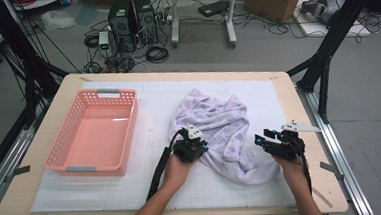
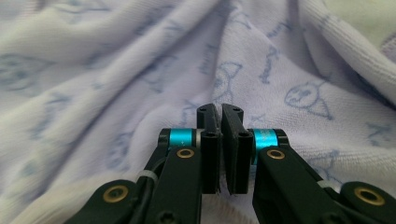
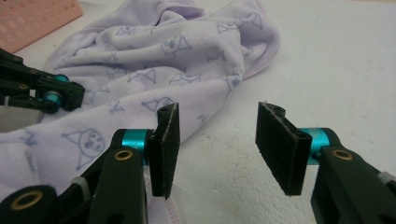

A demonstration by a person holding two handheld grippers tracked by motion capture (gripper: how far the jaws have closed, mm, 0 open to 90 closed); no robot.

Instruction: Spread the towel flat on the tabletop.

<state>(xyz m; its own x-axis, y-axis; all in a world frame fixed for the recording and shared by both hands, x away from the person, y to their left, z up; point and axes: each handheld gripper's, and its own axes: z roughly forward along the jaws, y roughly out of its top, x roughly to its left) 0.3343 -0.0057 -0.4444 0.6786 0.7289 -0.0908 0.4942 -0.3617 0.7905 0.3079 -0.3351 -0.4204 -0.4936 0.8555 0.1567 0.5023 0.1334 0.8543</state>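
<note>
A lilac cloth (image 1: 224,125) printed with small blue cat faces lies crumpled right of the table's middle. My left gripper (image 1: 202,147) rests on the cloth's left side. In the left gripper view the cloth (image 2: 116,70) fills the background and the left gripper (image 2: 220,112) is shut, its tips pressed into a fold of it. My right gripper (image 1: 259,140) is at the cloth's right edge. In the right gripper view my right gripper (image 3: 217,135) stands open over the white mat, nothing between the pads, with the cloth (image 3: 154,56) just left and the left gripper (image 3: 77,98) on it.
An empty pink plastic basket (image 1: 60,140) stands on the table's left half, its corner (image 3: 32,18) also in the right gripper view. A white gridded mat (image 1: 148,185) covers the wooden table. Black frame posts stand at both sides, and cables and computers lie on the floor behind.
</note>
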